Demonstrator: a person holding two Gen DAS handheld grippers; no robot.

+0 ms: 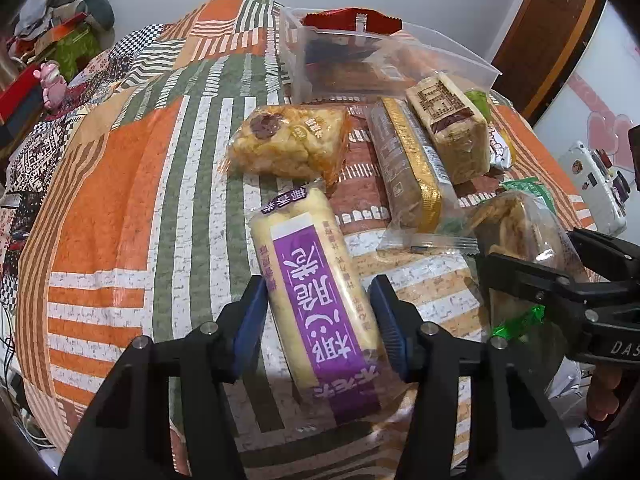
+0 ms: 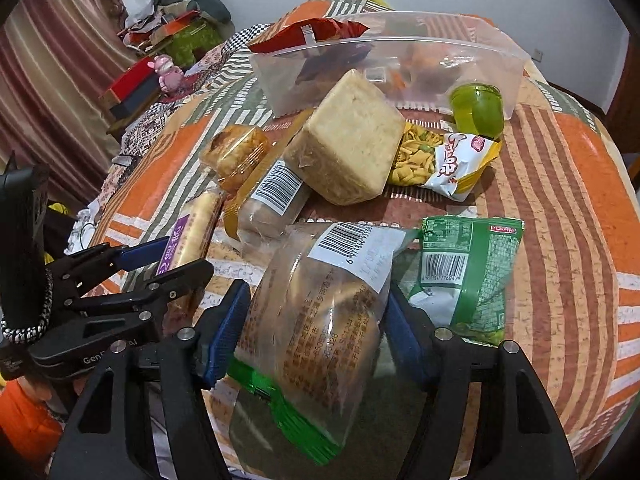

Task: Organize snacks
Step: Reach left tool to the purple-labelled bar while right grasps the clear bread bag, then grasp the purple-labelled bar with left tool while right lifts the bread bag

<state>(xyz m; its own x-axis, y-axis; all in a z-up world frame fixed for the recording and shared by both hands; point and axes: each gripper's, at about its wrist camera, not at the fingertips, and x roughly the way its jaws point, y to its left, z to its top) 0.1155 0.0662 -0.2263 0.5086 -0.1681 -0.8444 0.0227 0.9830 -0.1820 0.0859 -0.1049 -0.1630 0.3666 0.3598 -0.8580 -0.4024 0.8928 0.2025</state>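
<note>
1. A table under a patchwork cloth (image 1: 120, 208) of orange, green and white stripes is seen in both views; the snacks are gathered toward its far right part.
2. A clear plastic bin (image 1: 296, 60) is set near the far edge, with a red packet (image 1: 352, 20) propped inside it.
3. A clear-wrapped bread pack (image 2: 320, 320) with a barcode label is framed by the right gripper (image 2: 316, 336). Its blue pads are closed against the wrapper on both sides.
4. A long purple-labelled cake bar (image 1: 320, 300) is laid near the front edge, between the fingers of the left gripper (image 1: 320, 320). The right pad is touching the wrapper, the left pad is just beside it; a firm clamp cannot be told.
5. A pale square cake block (image 2: 348, 148) is leaned on a gold-edged bar (image 2: 272, 200) before the bin.
6. A green packet (image 2: 472, 272) is placed just right of the bread pack.
7. A green jelly cup (image 2: 476, 108) is stood against the bin's near wall.
</note>
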